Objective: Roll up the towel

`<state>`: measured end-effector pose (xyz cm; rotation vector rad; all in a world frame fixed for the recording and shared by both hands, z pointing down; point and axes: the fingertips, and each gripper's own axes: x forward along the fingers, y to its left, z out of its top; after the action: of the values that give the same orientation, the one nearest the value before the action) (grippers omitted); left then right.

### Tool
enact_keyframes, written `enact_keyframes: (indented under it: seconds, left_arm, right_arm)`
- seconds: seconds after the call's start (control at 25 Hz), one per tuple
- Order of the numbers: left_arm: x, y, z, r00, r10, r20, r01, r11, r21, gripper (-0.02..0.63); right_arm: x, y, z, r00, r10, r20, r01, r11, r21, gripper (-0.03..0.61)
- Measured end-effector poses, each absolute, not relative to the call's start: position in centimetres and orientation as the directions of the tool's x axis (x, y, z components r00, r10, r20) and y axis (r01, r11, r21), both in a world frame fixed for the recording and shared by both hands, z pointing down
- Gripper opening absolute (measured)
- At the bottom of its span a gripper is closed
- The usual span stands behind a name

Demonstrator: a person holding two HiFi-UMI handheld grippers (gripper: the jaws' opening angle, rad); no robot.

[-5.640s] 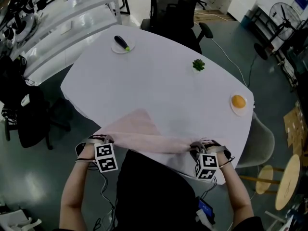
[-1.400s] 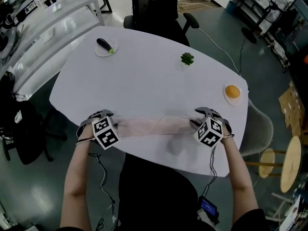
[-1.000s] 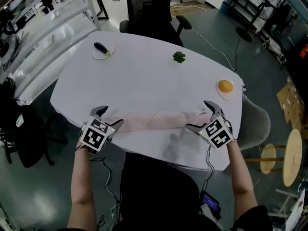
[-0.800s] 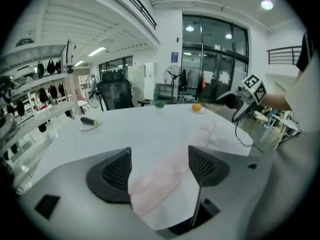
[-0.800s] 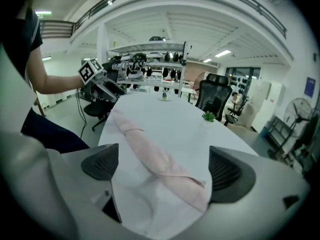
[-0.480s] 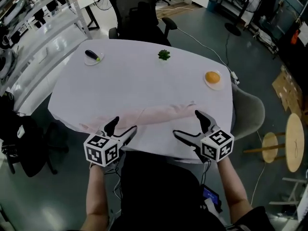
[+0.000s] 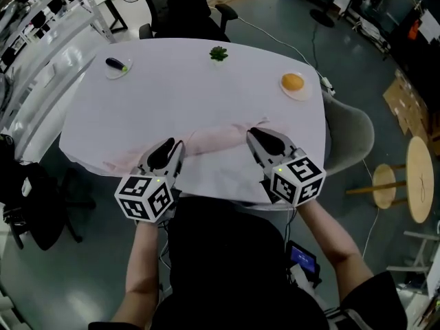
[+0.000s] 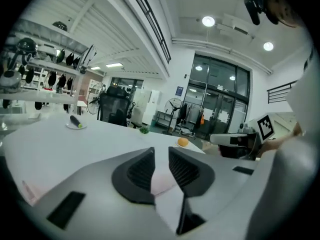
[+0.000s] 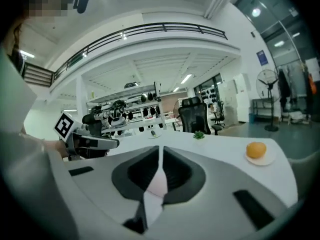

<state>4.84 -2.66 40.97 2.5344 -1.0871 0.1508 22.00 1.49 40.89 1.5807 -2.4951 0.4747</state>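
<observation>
The pink towel point(image 7: 213, 140) lies as a long loose roll across the white table point(image 7: 172, 95), near its front edge. Both grippers hover above it, drawn back toward me. My left gripper point(image 7: 170, 150) sits over the roll's left half. Its jaws have just been closing, and a narrow gap with nothing in it remains. In the left gripper view point(image 8: 161, 154) the towel point(image 8: 162, 181) shows through that gap. My right gripper point(image 7: 260, 137) is over the roll's right end. Its jaws have just been closing too, and the tips meet point(image 9: 160, 151) with nothing between them. Below them lies the towel point(image 9: 156, 184).
On the far side of the table are a small plate with a dark vegetable point(image 7: 117, 65), a green sprig point(image 7: 218, 53) and an orange on a plate point(image 7: 293, 82). A black office chair point(image 7: 182, 12) stands behind the table and a grey chair point(image 7: 350, 139) at its right.
Both grippers left the roll's ends, rose and drew back toward me. Their jaws went from wide apart to nearly together. The towel stays rolled on the table.
</observation>
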Motion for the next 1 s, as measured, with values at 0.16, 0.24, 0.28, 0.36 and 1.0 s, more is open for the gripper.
enact_keyframes:
  seconds: [0.16, 0.24, 0.28, 0.36, 1.0]
  left_arm:
    - [5.5, -2.5, 40.6, 0.684, -0.694, 0.224, -0.729, -0.637, 0.251, 0.021]
    - [5.6, -2.4, 40.8, 0.687, -0.690, 0.227, -0.726, -0.645, 0.237, 0.014]
    - [5.6, -2.4, 40.9, 0.688, -0.688, 0.230, -0.726, -0.650, 0.227, 0.013]
    - [5.5, -2.3, 41.1, 0.687, -0.687, 0.235, -0.726, -0.656, 0.207, 0.012]
    - [4.8, -2.4, 43.0, 0.667, -0.694, 0.271, -0.745, -0.632, 0.214, 0.012]
  right_arm:
    - [20.7, 1.8, 40.4, -0.485, -0.828, 0.282, -0.874, 0.470, -0.123, 0.009]
    - [20.1, 1.8, 40.6, -0.500, -0.818, 0.285, -0.864, 0.490, -0.110, 0.009]
    - [19.8, 1.7, 40.7, -0.506, -0.813, 0.287, -0.861, 0.498, -0.107, 0.009]
    - [19.2, 1.5, 41.0, -0.518, -0.805, 0.289, -0.853, 0.512, -0.101, 0.008]
    - [17.7, 1.5, 43.7, -0.534, -0.768, 0.353, -0.841, 0.523, -0.136, 0.008]
